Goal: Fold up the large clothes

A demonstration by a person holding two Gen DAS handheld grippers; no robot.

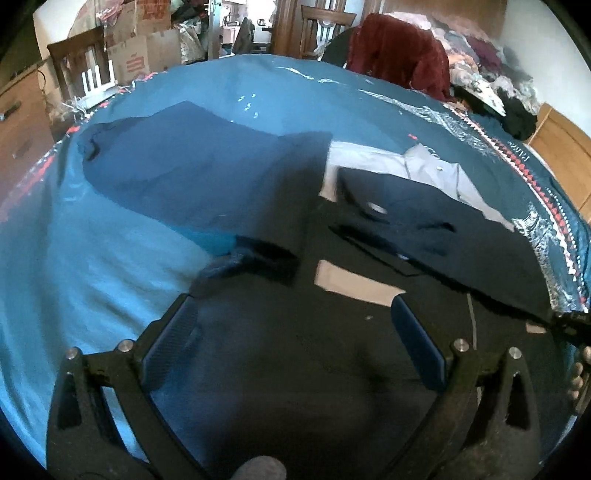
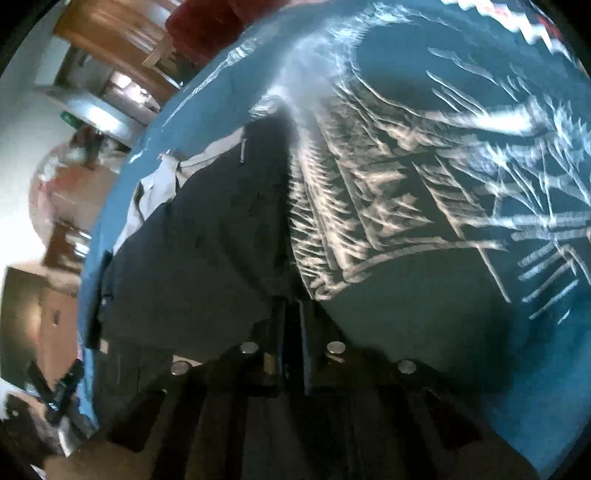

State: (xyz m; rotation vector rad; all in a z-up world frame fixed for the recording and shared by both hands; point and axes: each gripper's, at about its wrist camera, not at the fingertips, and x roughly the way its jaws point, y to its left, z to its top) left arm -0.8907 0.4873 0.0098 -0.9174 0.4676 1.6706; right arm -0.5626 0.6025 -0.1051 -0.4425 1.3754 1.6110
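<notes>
Left gripper point(image 1: 295, 332): jaws spread wide, blue pads point(image 1: 419, 345) well apart, nothing pinched, hovering over dark jacket point(image 1: 424, 229). Jacket spread on blue bedspread point(image 1: 92, 258), pale lining point(image 1: 373, 158) showing at far edge, one sleeve point(image 1: 266, 254) lying toward the left pad. Folded navy garment point(image 1: 177, 166) flat on bedspread beyond, left of jacket. Red cloth point(image 1: 399, 51) heaped at far side of bed; cardboard boxes point(image 1: 140, 48) and wooden chair point(image 1: 325, 26) behind.

Right gripper point(image 2: 291, 314): jaws pressed together, clamped on jacket edge point(image 2: 207, 251) where it meets white-patterned part of bedspread point(image 2: 388, 192). Jacket hanging left of the fingers, lining visible at top. View blurred; finer detail not readable.
</notes>
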